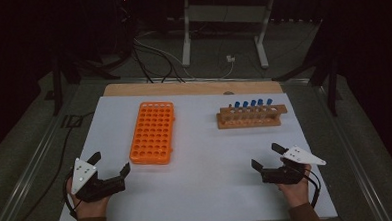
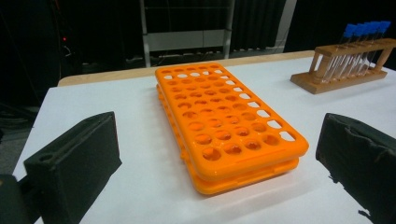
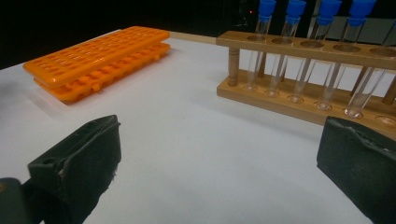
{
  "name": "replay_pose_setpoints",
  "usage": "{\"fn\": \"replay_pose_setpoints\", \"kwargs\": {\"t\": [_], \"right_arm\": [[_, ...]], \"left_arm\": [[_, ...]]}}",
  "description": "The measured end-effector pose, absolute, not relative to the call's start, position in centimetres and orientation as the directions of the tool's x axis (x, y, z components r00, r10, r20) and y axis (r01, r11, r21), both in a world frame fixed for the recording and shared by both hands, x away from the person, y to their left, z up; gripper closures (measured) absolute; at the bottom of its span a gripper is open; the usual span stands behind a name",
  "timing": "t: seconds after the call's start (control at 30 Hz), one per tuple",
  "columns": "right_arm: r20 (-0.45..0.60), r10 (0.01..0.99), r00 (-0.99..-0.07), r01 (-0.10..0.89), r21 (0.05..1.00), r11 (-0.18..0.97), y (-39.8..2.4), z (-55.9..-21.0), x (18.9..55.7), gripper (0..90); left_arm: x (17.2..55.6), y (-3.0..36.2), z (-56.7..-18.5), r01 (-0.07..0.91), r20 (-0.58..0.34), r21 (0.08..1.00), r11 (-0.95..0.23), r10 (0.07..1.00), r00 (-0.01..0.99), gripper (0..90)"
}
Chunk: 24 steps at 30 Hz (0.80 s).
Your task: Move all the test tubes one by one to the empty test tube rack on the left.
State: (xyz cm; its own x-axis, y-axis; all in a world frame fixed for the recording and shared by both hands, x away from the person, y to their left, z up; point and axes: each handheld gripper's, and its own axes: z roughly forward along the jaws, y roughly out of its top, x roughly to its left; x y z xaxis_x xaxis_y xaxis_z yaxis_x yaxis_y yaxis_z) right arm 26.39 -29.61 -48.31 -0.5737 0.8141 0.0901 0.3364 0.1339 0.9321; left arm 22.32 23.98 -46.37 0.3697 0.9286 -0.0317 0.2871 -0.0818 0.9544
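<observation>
**Both grippers wide open and empty at the near edge of the worktop**

While the person's hands rest at the near edge of the white worktop (image 1: 207, 190), each holds a gripper with its fingers spread wide and nothing between them. The left gripper (image 1: 110, 164) sits at the near left corner, pointing toward the orange tube rack (image 1: 152, 133), which lies flat just beyond it and a little to its right. In the left gripper view the two black fingers (image 2: 74, 158) stand far apart at the bottom corners, with the near short end of the orange tube rack (image 2: 224, 126) framed between them but not touching either; its rows of round holes look empty.

The right gripper (image 1: 266, 156) is at the near right side, its grey three-cornered plate uppermost, aimed toward the wooden tube rack (image 1: 252, 116). That rack stands farther back on the right half of the worktop, well apart from the orange one, and carries a row of clear test tubes with blue caps (image 1: 253, 103). In the right gripper view the fingers (image 3: 81, 158) are likewise spread to the corners, gripping nothing, and the wooden tube rack (image 3: 299, 51) stands ahead with the test tubes (image 3: 292, 46) upright in its holes. The orange tube rack (image 3: 100, 53) shows farther off at the left.
</observation>
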Motion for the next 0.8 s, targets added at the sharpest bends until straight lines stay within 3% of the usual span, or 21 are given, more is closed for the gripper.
{"fn": "replay_pose_setpoints", "kwargs": {"t": [0.4,0.8], "right_arm": [[0.126,0.816,-0.564,0.342,0.935,0.092,-29.4,-47.8,26.4,0.0],[0.084,0.814,-0.575,0.32,0.939,0.129,-29.3,-45.2,28.3,0.0]], "left_arm": [[22.2,24.2,-46.4,0.284,-0.044,0.957,-0.059,0.938,0.345,0.5],[22.2,24.2,-46.5,0.283,-0.069,0.959,-0.026,0.944,0.322,0.5]]}}
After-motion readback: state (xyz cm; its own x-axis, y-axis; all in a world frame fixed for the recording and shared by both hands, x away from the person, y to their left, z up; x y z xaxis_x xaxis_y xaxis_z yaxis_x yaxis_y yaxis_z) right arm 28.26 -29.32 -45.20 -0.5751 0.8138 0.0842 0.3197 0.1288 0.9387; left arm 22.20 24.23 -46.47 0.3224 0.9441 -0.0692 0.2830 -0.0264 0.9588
